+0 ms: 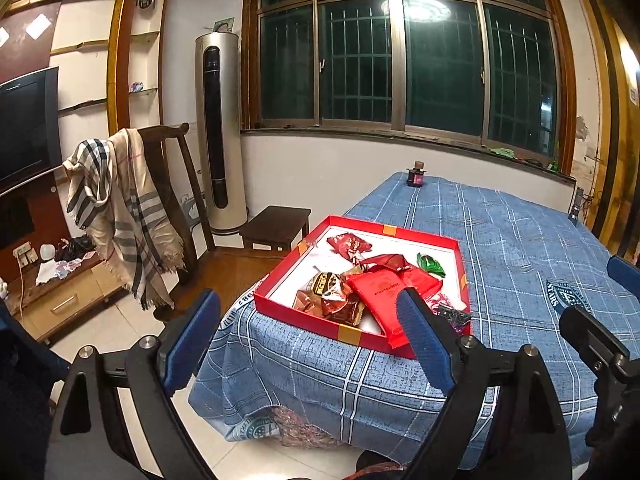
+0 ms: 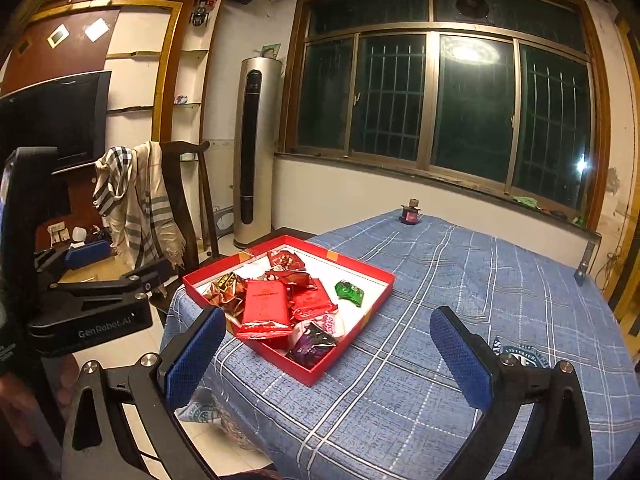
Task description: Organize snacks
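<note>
A shallow red box [image 1: 304, 318] with a white floor sits at the near left corner of the blue plaid table [image 1: 520, 248]. It holds several snack packets: a large red packet [image 1: 384, 288], a gold and brown packet [image 1: 328, 286], a green one [image 1: 431, 263] and a dark purple one [image 2: 311, 342]. The box also shows in the right wrist view [image 2: 362, 300]. My left gripper [image 1: 316, 340] is open and empty, held in front of the box's near edge. My right gripper [image 2: 332, 364] is open and empty, near the box's right corner. The left gripper's body [image 2: 92, 312] shows at the left of the right wrist view.
A small dark bottle [image 1: 416, 174] stands at the table's far edge under the window. A wooden chair with a striped scarf [image 1: 124, 216] stands left of the table, with a low stool [image 1: 276, 226] and a tall air conditioner [image 1: 220, 132] behind.
</note>
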A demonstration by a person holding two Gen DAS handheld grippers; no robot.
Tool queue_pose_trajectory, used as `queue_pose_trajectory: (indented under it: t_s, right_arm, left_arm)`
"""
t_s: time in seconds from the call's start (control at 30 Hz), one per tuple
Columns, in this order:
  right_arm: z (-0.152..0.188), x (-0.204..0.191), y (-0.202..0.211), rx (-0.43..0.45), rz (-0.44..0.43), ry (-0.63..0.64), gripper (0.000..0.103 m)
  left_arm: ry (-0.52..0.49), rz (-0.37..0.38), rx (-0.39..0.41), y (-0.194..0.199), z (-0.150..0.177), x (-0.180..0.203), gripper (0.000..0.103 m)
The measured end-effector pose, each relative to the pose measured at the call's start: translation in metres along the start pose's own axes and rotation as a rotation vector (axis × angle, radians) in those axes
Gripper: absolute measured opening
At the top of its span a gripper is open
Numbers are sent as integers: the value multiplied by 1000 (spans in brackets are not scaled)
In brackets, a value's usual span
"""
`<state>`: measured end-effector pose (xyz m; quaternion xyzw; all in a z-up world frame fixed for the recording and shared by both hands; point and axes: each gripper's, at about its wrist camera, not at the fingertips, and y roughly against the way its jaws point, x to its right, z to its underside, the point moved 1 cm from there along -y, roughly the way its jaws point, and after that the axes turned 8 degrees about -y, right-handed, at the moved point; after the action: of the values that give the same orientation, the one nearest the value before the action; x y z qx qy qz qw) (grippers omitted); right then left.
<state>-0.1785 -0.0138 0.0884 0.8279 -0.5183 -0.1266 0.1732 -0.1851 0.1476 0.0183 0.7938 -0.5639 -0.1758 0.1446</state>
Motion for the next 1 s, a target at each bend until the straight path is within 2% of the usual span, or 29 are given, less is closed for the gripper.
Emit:
queue_pose_trajectory:
  t_s: [0.17,0.33,0.53,0.6,0.87,1.0]
  right_arm:
    - [0,8,-1,-6,-16,-43,103]
    - [0,3,-1,-5,-14,-24,103]
    - [2,1,-2,-11,-20,-15,103]
    - [2,0,-2,-13,-24,-15,103]
    - [1,2,-1,-6,-23,-19,103]
    - [1,4,-1,-9,-23,-23,103]
  left_arm:
    - [-14,-3,33,5,-1,-1,91]
    - [-5,-13,35,6,-2,-4,91]
    - [0,-105,30,6,-3,-4,91]
    - [-14,-116,33,7,-3,-3,91]
    - [-91,-109,49,8,-3,9,91]
    - [-85,-92,30,7,-4,9,91]
